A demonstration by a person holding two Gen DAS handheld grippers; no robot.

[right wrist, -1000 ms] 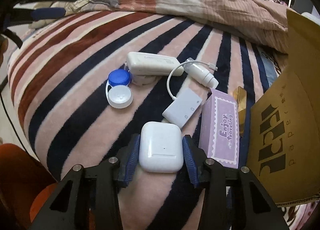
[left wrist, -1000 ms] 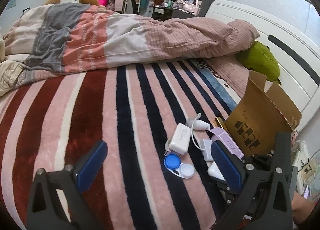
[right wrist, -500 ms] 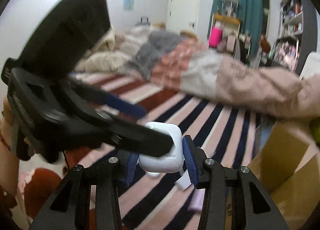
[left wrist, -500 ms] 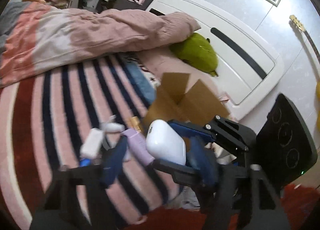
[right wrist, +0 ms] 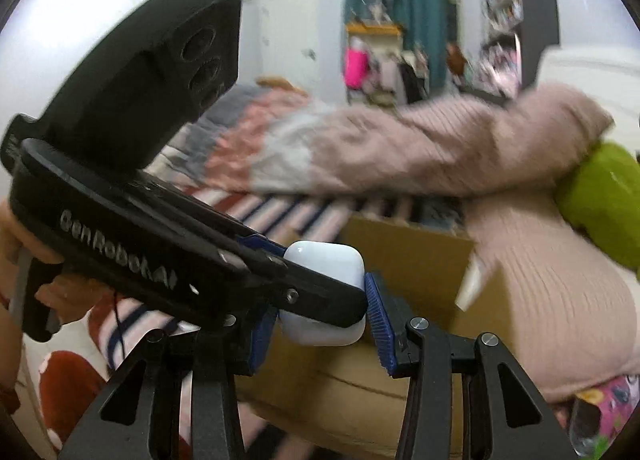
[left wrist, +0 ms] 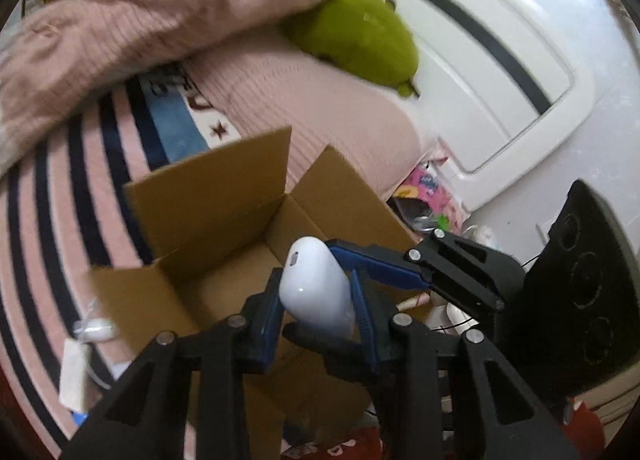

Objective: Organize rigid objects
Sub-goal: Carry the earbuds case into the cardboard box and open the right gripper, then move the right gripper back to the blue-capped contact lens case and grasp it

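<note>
Your right gripper [right wrist: 320, 300] pinches white case [right wrist: 325, 260] between blue pads [right wrist: 380, 324], holding it above open box [left wrist: 208, 195]. Your left gripper [left wrist: 316, 324] comes in crosswise, its jaws closing around same case [left wrist: 314, 288]; pads [left wrist: 269, 324] sit at case's sides, firm contact hard to tell. Box stands on striped blanket [left wrist: 52, 187], near green plush [left wrist: 360, 35]. Small white items [left wrist: 96, 330] lie left of box. Your hand [right wrist: 24, 227] grips left tool's handle.
</note>
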